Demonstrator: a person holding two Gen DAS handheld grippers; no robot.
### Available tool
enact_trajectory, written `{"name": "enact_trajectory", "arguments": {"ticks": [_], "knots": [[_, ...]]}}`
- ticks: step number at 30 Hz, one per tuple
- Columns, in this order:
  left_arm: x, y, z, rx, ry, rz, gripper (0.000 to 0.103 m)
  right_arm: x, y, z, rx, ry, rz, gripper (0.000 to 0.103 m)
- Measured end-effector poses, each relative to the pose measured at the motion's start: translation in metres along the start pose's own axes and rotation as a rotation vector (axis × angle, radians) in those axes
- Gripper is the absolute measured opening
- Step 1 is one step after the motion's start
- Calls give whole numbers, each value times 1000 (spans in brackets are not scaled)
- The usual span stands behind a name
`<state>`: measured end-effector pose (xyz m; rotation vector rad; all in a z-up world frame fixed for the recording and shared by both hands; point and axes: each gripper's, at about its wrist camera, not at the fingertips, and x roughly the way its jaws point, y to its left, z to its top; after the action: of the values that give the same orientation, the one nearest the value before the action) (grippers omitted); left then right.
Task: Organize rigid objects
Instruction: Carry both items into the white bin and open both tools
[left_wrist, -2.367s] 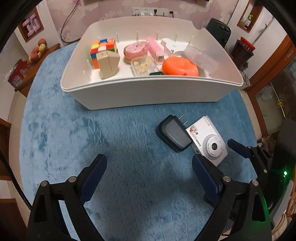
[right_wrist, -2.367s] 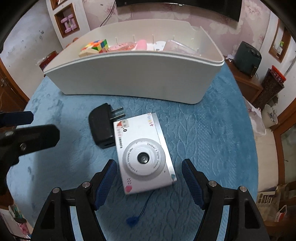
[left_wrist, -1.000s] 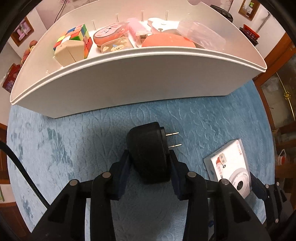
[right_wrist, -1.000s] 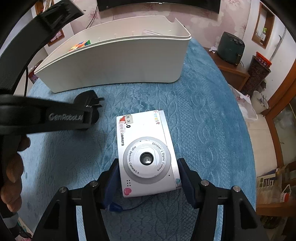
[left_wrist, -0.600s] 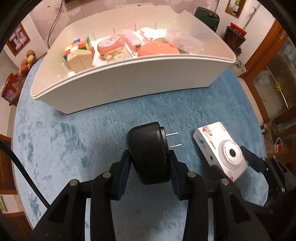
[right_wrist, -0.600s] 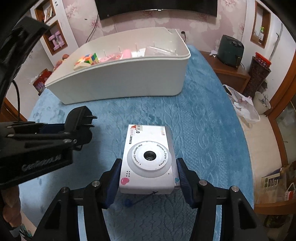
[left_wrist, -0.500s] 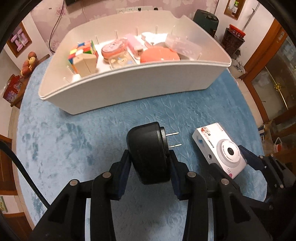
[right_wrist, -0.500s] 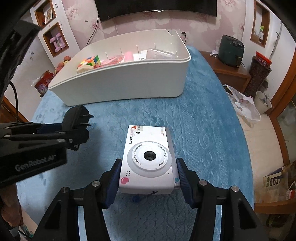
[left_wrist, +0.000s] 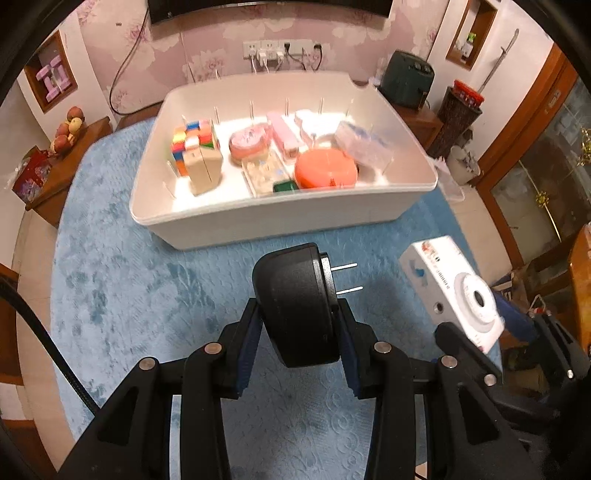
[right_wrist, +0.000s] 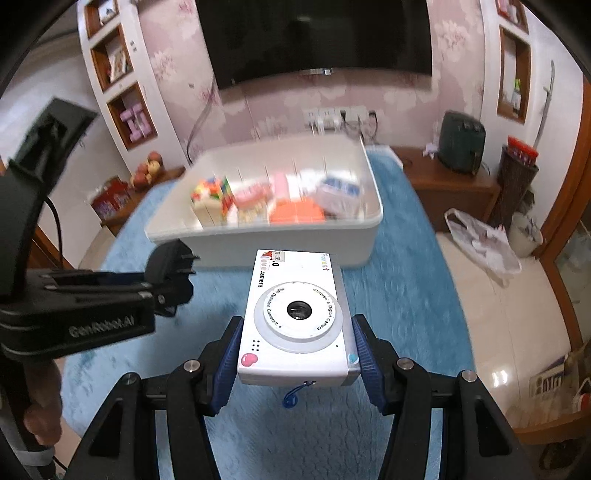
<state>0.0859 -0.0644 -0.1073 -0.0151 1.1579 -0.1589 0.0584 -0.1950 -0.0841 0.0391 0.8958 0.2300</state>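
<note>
My left gripper (left_wrist: 297, 332) is shut on a black plug adapter (left_wrist: 295, 302) with two metal prongs, held above the blue cloth. My right gripper (right_wrist: 295, 354) is shut on a white toy camera (right_wrist: 295, 317), also held in the air. The camera also shows in the left wrist view (left_wrist: 454, 291), to the right of the adapter. The adapter also shows in the right wrist view (right_wrist: 170, 277), at the left. A white divided bin (left_wrist: 280, 218) stands beyond both, holding a puzzle cube (left_wrist: 192, 140), an orange disc (left_wrist: 325, 173), a pink tin and several small items.
The round table carries a blue textured cloth (left_wrist: 147, 295). A dark appliance (left_wrist: 406, 77) and a dark container (left_wrist: 454, 118) stand on a wooden stand behind right. A side table with fruit (left_wrist: 70, 129) is at the left. Wall sockets (left_wrist: 280, 48) are behind the bin.
Both grippers closed on their objects and lifted them. Over the last half second both have risen higher, so the bin's inside shows more from above.
</note>
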Motion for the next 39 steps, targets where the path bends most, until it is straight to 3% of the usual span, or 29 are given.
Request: {"name": "enact_trajectory", "arguments": {"ticks": [9,19,28,39], "knots": [[-25,21,48,-28,-78,33,42,-10,19,58,-48,-100,5,58],[-8,42,116,-41,-115,91,42,36,26,122,-32,-123,-54,58],[41,50,151,-39,-75,114,42,96,16,146,19,-57,-113,58],[110,56,157,-35,38,139,42,162,10,130,31,97,-159,58]]}}
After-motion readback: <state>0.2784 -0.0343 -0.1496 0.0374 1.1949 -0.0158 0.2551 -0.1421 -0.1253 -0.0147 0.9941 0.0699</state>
